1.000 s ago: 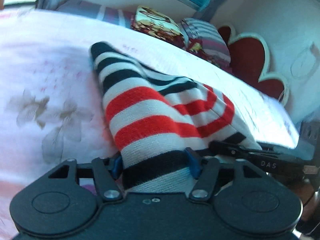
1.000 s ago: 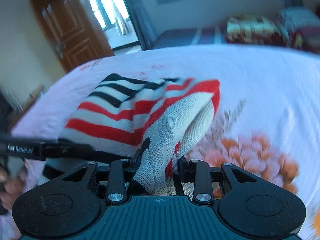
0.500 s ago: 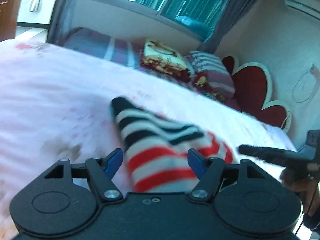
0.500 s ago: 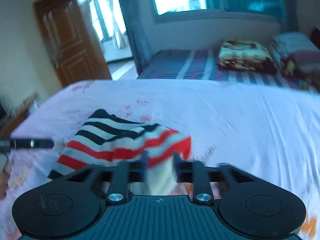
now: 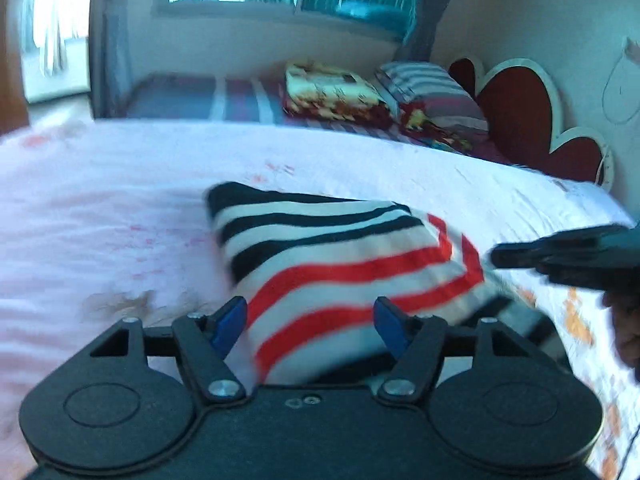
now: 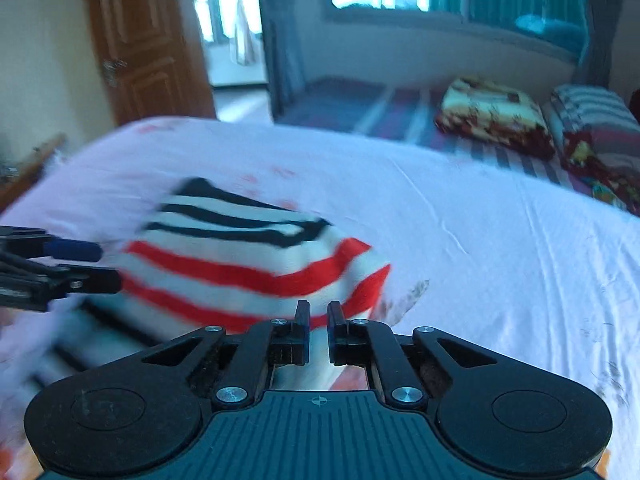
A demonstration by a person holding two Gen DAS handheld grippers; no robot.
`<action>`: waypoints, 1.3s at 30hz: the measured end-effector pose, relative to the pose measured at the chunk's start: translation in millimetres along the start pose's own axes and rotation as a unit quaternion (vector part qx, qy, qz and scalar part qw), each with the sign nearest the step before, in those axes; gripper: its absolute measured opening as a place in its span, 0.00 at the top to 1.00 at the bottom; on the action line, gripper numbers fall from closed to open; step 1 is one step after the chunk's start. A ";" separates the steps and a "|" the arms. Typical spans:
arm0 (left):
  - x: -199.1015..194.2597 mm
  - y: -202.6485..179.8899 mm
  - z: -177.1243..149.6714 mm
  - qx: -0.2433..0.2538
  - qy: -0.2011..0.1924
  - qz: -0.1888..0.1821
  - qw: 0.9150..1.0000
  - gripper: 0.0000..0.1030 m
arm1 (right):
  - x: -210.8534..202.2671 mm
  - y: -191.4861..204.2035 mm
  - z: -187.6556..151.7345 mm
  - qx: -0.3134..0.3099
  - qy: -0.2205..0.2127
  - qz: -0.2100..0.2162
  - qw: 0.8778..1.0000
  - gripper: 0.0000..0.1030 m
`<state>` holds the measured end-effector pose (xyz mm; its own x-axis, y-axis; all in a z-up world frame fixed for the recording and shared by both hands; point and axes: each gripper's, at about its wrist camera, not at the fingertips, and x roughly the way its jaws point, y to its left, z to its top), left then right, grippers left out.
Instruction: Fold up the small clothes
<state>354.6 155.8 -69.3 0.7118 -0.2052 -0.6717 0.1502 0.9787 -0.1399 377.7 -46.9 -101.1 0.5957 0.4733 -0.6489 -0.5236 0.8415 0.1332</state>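
Now bed (image 5: 100, 216) under us, striped sweater (image 5: 332, 256) folded at 12 o'clock, centre of sheet. We judge fold mostly done, maybe tidy left. Vs 1 s ago: both let go, pulled back. Left gripper (image 5: 310, 320) jaws spread wide, empty; right gripper (image 6: 318, 320) nearly closed, gripping nothing.

Striped garment (image 5: 344, 264): knitted cloth, matt, ribbed texture. Bed sheet (image 6: 480, 240): smooth woven cloth, matt, fine creases. Left tongs (image 5: 310, 320): matt black plastic body, blue pads, bright metal screws. Right tongs (image 6: 318, 332): same matt plastic, ridged housing. Door (image 6: 140, 48): brown wood, semi-gloss.
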 end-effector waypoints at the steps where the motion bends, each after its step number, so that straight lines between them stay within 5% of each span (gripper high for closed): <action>1: -10.8 -3.3 -8.6 0.002 -0.008 0.004 1.000 0.35 | -17.1 5.8 -5.8 -0.008 -0.006 0.008 1.000 0.93; 5: -33.3 -14.6 -44.4 -0.005 -0.001 0.018 1.000 0.35 | -54.7 32.7 -36.0 -0.032 -0.002 0.034 0.999 0.93; 11: -34.6 -21.2 -65.1 -0.014 0.015 0.039 0.999 0.33 | -39.3 47.3 -74.0 -0.111 0.023 -0.003 0.994 0.93; 19: -24.7 -23.3 -77.2 -0.020 0.009 0.064 0.998 0.31 | -25.6 38.9 -95.3 -0.057 0.032 -0.036 0.997 0.93; 24: -49.7 -35.0 -74.2 -0.029 0.003 0.080 0.996 0.32 | -52.0 45.4 -87.2 -0.012 0.028 -0.055 0.998 0.93; 25: -62.1 -40.6 -74.1 -0.028 -0.009 0.087 0.996 0.31 | -63.1 46.5 -85.8 -0.002 0.021 -0.056 0.998 0.90; 28: -94.1 -55.7 -77.7 -0.019 -0.035 0.111 0.993 0.26 | -100.5 55.2 -89.7 0.019 -0.015 -0.082 0.996 0.09; 39: -192.1 -129.1 -118.3 0.020 -0.107 0.136 0.985 0.25 | -224.7 99.1 -135.1 0.020 -0.084 -0.058 0.995 0.09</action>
<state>117.3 69.1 -8.3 0.8571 0.0643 -0.5111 -0.0413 0.9976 0.0562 109.7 -105.0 -43.3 0.7454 0.4073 -0.5278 -0.4230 0.9008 0.0977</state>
